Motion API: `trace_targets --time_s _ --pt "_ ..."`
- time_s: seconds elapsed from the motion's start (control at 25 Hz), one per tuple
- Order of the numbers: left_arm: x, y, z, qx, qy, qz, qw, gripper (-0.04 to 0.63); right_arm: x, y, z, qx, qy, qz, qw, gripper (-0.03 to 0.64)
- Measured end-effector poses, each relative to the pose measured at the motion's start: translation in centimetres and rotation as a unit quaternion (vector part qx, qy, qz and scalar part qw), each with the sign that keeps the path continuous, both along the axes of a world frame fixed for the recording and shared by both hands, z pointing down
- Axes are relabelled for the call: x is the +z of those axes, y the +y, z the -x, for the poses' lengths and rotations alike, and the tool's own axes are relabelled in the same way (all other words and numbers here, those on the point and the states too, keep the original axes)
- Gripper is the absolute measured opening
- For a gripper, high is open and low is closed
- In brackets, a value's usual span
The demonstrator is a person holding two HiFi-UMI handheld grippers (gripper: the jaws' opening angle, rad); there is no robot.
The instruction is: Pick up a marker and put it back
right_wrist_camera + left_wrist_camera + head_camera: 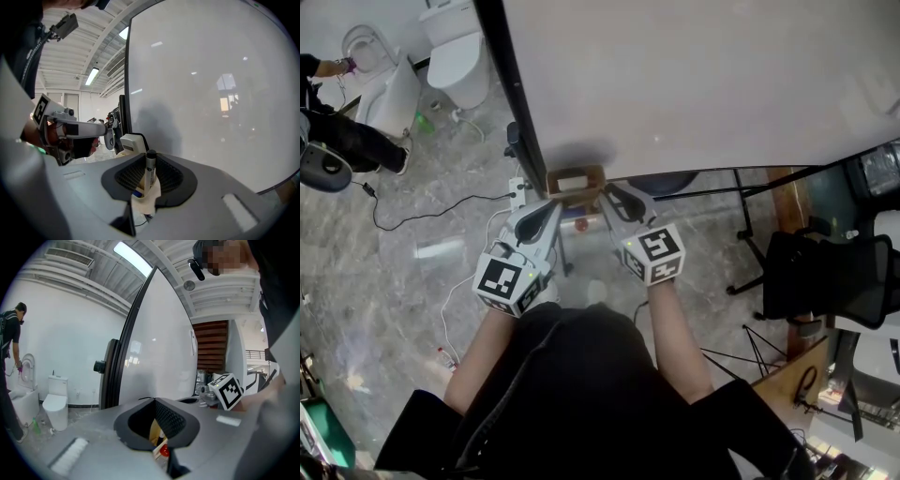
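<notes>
A marker (150,169) with a black cap stands upright in a beige holder (146,197) at the foot of the whiteboard (211,93). My right gripper (149,177) is shut on the marker, one pad on each side of its barrel. In the head view the holder is a small brown box (575,185) under the whiteboard's (703,84) lower edge. The right gripper (615,195) reaches it from the right. My left gripper (550,210) hovers just left of the box, shut and holding nothing. Past the left gripper's (158,428) jaws a red cap (164,451) shows.
A white eraser (132,143) lies by the holder. The whiteboard's black frame (133,338) rises on the left. A toilet (457,61) and a person (342,136) are at the far left, with cables (422,217) on the floor. A black chair (825,277) is at the right.
</notes>
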State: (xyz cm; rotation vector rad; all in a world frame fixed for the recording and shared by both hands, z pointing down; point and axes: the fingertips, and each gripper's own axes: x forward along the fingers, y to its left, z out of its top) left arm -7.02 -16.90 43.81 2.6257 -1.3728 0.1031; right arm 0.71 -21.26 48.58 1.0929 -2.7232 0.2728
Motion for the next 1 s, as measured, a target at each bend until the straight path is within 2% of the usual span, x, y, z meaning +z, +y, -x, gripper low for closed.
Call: trace_targets --time_s 0.32,1.0 --pt "0.2 0.5 0.5 0.003 -0.003 0.003 1.0000 0.005 -0.8 0.5 0.2 0.000 -0.006 -0.011 1.000 0.077" --pt "-1.6 0.5 0.3 0.005 0.003 -0.028 0.9996 0.005 -5.0 1.8 0.2 -0.006 -0.027 -0.053 0.998 0.077"
